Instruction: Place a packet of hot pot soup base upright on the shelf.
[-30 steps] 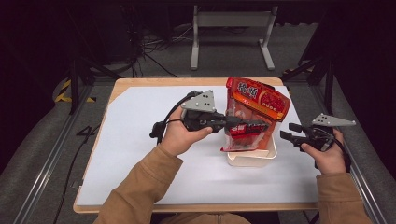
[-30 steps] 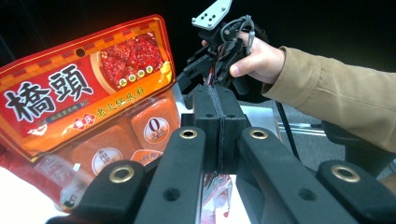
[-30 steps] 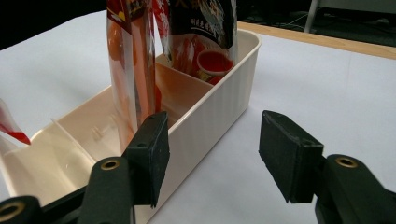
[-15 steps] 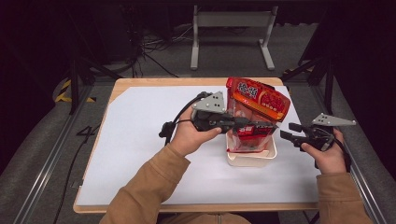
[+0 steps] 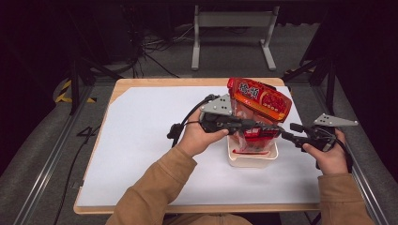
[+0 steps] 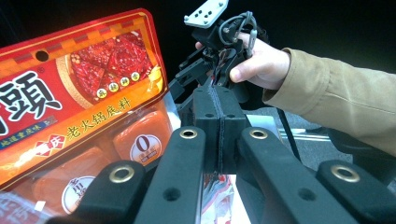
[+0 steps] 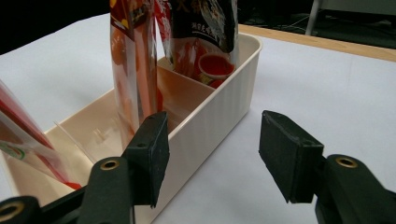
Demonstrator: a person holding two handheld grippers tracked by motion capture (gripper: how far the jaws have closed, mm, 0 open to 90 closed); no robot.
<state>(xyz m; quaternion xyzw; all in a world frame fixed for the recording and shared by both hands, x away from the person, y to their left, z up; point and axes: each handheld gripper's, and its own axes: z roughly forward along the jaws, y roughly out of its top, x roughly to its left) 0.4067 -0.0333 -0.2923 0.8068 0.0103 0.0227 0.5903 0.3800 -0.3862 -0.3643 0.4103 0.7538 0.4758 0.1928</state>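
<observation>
Left tool (image 5: 277, 127) closed on red packet (image 5: 260, 98) above tray (image 5: 252, 157), right tool (image 7: 212, 154) open astride tray wall.

Red sauce packet (image 6: 79, 88) showing glossy printed plastic film, catching light. Cream bin (image 7: 219, 107) looking smooth ribbed plastic, slight sheen. Gripper pads (image 7: 152, 156) appearing matt black rubbery, arms matt plastic with brass rivets. Table (image 5: 141, 86) edging in pale wood under matt white paper (image 5: 141, 126). Sleeve (image 6: 336, 98) looking tan brushed cloth.

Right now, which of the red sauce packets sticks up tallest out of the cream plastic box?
The big red hot-pot base packet at the far end; the others sit lower.
</observation>
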